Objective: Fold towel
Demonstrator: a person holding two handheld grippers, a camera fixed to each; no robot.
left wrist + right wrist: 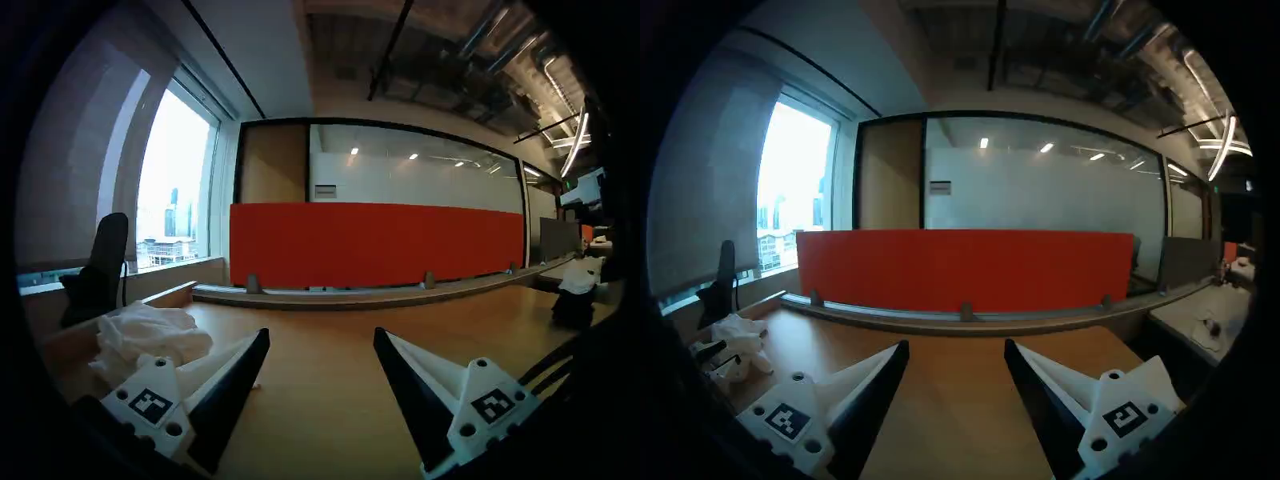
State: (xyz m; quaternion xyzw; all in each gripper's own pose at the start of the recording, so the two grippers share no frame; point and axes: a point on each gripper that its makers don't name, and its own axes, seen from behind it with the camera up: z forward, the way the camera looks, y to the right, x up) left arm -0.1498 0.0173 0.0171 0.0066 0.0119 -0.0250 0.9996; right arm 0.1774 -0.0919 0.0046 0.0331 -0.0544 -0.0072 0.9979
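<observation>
A crumpled white towel (148, 336) lies in a heap on the wooden desk (336, 376) at the left, just beyond my left gripper's left finger. My left gripper (320, 332) is open above the desk with nothing between its fingers. In the right gripper view the same towel (736, 336) lies farther off at the far left edge of the desk (960, 400). My right gripper (956, 344) is open too, holds nothing, and points at the bare wood in front of the divider.
A red divider panel (376, 244) runs along the desk's far edge (960, 268). A black chair (100, 272) stands by the window at the left. A white-and-dark object (580, 288) sits at the desk's far right. Another desk (1208, 316) lies to the right.
</observation>
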